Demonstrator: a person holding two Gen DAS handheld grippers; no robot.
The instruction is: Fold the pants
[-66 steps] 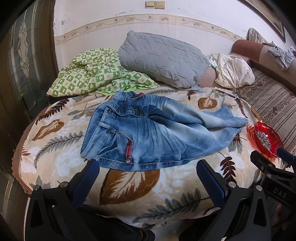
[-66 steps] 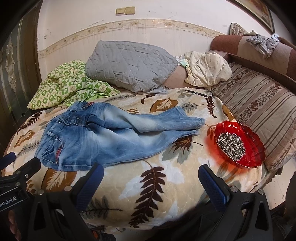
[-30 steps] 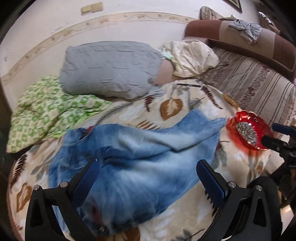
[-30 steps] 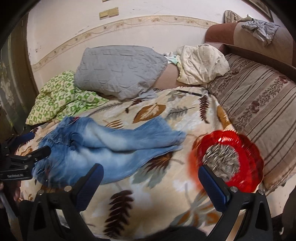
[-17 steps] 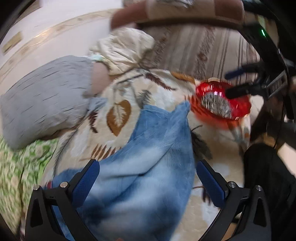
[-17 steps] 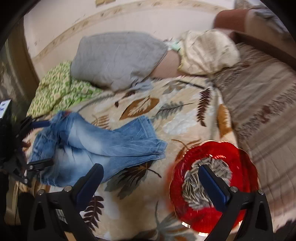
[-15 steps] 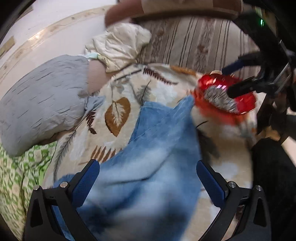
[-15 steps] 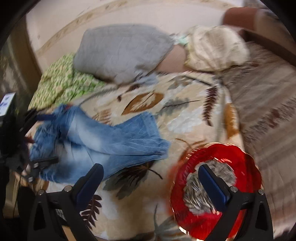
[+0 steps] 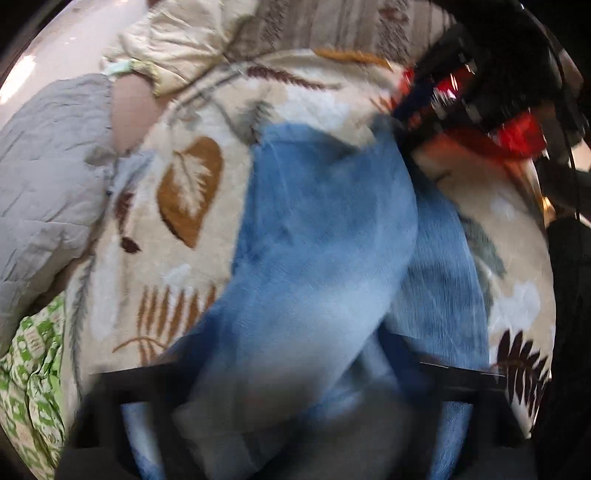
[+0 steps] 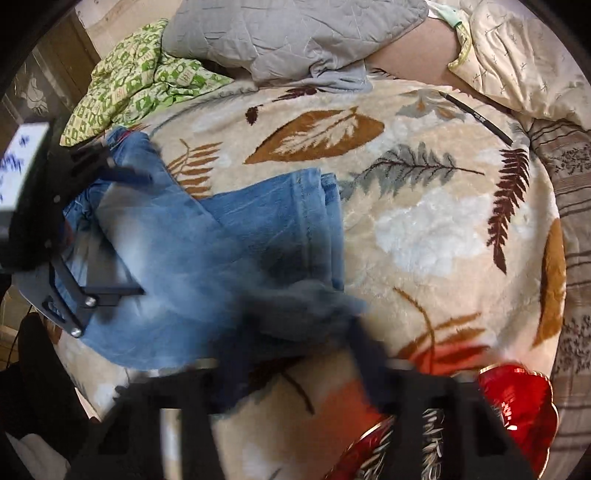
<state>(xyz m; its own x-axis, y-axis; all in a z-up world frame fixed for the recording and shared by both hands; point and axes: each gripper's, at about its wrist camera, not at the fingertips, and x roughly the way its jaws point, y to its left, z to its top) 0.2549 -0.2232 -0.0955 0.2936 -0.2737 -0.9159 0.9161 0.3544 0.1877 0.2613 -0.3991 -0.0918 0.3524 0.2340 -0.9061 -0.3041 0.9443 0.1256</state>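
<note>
Blue jeans (image 9: 317, 229) lie crumpled on the leaf-print blanket (image 10: 424, 229). My left gripper (image 9: 295, 362) hangs low over them, its fingers smeared by motion as the jaws close. In the right wrist view the left gripper (image 10: 140, 234) straddles the waist end of the jeans (image 10: 229, 236), its fingers apart with denim between them. My right gripper (image 10: 295, 325) is down at the near corner of the leg hems, blurred, its jaws closing with denim between them. The left wrist view shows the right gripper (image 9: 402, 118) at the far hem corner.
A red dish of seeds (image 10: 517, 406) stands just right of the right gripper, and the dish (image 9: 517, 133) shows behind that gripper in the left wrist view. A black pen (image 10: 476, 114) lies on the blanket. A grey pillow (image 10: 295, 33) and a green quilt (image 10: 136, 81) lie behind.
Both grippers have dropped close to the jeans, the left at the waist end and the right at the leg hems. The left has rolled. Both pairs of fingers have moved inward from wide apart.
</note>
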